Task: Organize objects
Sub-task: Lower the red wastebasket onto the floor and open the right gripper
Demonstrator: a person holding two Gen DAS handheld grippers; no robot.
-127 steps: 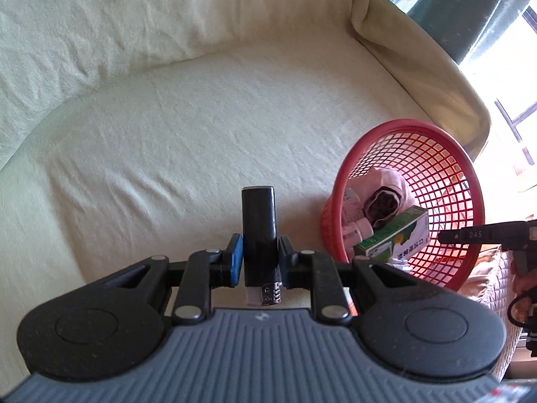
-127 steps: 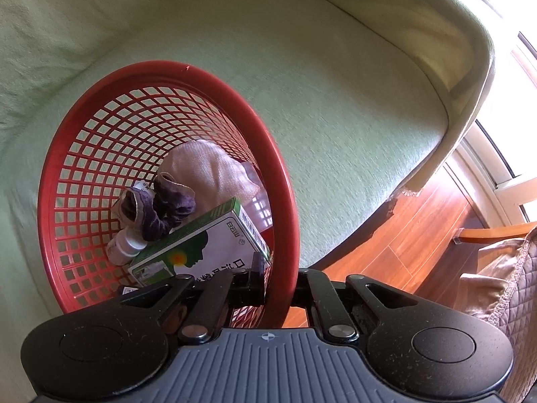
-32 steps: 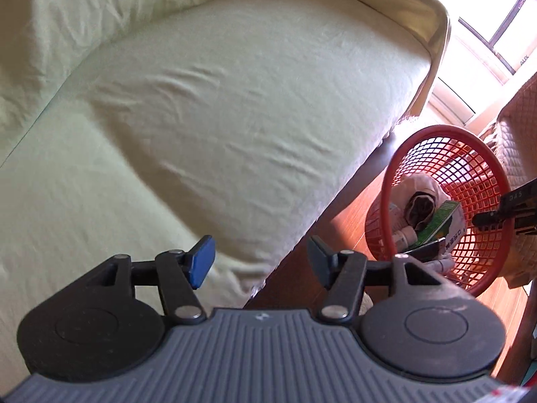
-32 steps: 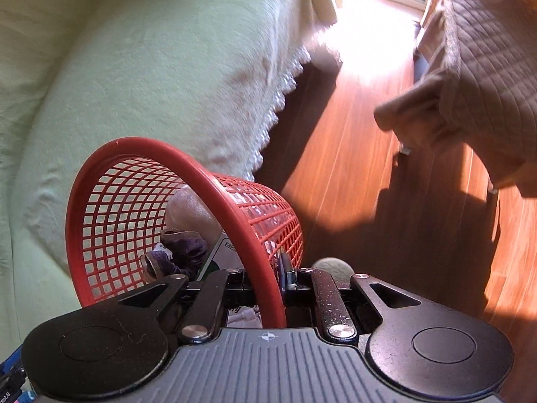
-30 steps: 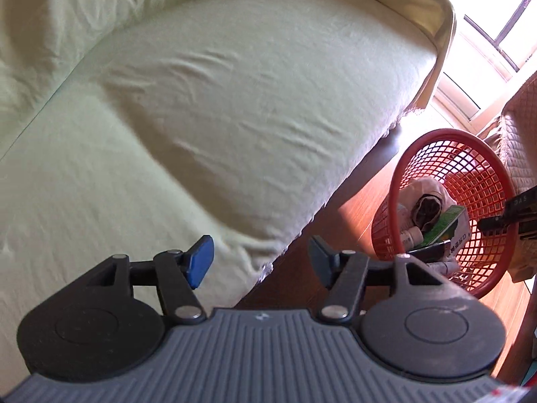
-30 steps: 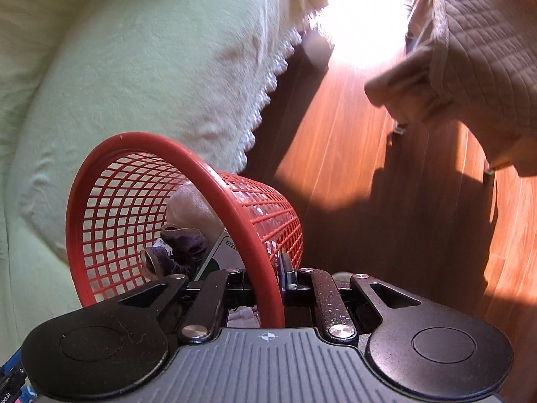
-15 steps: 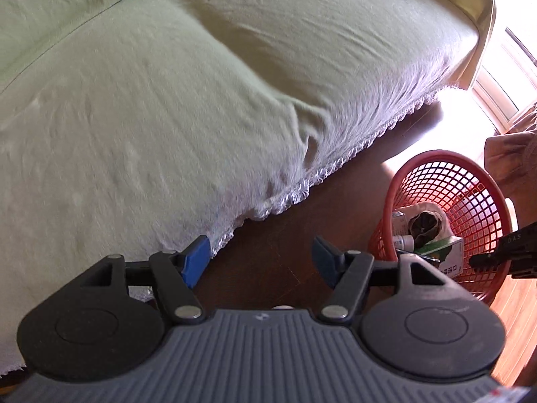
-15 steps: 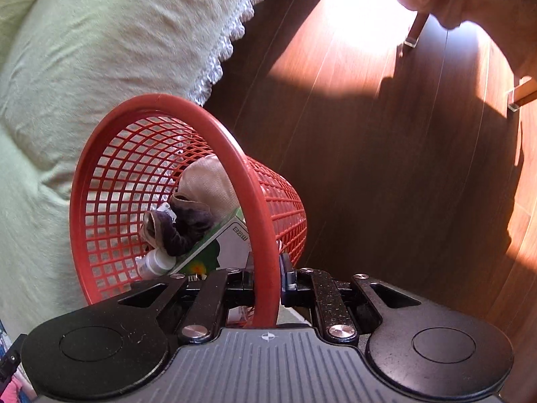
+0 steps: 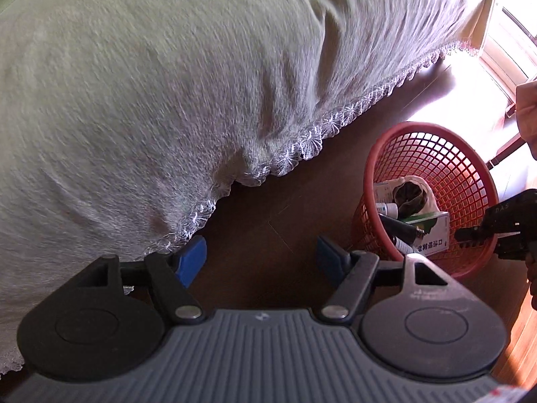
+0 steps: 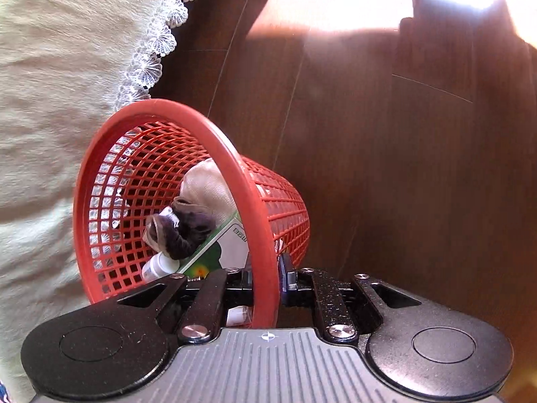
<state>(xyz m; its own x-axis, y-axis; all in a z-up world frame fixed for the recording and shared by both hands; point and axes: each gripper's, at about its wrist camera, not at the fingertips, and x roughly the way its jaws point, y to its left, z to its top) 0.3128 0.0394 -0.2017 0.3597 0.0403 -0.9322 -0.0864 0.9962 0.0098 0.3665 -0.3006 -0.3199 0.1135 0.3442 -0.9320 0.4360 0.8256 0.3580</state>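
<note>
Fingers of the right gripper (image 10: 265,285) clamp the red basket (image 10: 188,181) rim between them, while the left gripper (image 9: 261,258), just widened, stands apart and empty above the wooden floor (image 9: 268,215).

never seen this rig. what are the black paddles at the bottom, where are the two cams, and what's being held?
No robot: a person holds a two-finger tool in each hand, each with a fisheye camera looking along its fingers. The black paddles are the tool's own body.

Left view: the left tool is open with nothing between its fingers; its jaws have just been opening. Beyond it are a covered sofa and wood floor.

Right view: the right tool is shut on the rim of a red basket, which holds a box, a bottle and cloth items.
</note>
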